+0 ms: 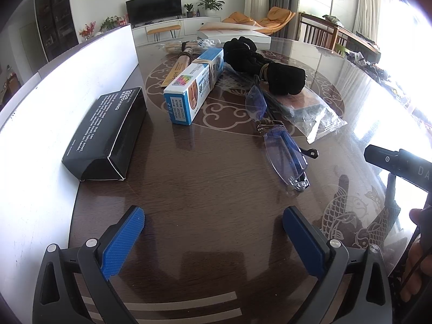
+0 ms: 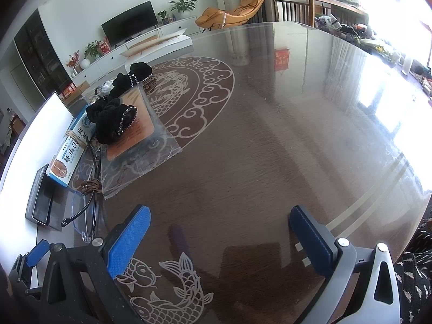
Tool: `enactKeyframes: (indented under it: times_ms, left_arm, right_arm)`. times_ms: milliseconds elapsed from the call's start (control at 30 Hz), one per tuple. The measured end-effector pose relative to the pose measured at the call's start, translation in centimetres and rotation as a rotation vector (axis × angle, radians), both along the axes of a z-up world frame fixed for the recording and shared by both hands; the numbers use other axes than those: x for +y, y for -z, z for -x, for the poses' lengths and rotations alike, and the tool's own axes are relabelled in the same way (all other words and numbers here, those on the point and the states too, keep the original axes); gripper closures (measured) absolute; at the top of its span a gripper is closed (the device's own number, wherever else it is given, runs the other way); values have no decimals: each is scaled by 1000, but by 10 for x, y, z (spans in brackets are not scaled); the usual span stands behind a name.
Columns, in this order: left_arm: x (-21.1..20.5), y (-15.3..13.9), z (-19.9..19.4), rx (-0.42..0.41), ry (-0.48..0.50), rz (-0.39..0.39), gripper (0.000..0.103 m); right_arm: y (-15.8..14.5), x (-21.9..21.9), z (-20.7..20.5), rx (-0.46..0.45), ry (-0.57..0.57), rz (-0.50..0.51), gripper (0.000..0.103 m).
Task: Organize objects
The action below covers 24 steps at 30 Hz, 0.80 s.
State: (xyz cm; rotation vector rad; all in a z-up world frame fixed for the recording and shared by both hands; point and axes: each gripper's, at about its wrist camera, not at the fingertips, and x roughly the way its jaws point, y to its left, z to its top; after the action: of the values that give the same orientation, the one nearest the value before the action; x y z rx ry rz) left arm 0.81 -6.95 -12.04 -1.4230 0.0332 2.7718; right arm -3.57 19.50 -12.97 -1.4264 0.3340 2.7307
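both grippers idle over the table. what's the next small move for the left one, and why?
Probably ease the left gripper forward toward the black box. Its jaws stand wide with nothing between them, and that box lies nearest on its side, apart from the clutter around the blue-and-white box and glasses.

Black box (image 1: 104, 137), blue carton (image 1: 194, 85), glasses (image 1: 283, 148) flat
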Motion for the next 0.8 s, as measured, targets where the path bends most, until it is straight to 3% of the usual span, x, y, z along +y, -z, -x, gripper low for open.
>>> enactKeyframes:
  times_ms: [800]
  left_arm:
    - [2,1,-2,-12,-18,3,0]
  right_arm:
    - [0,-2,0,-3,-6,-15,0]
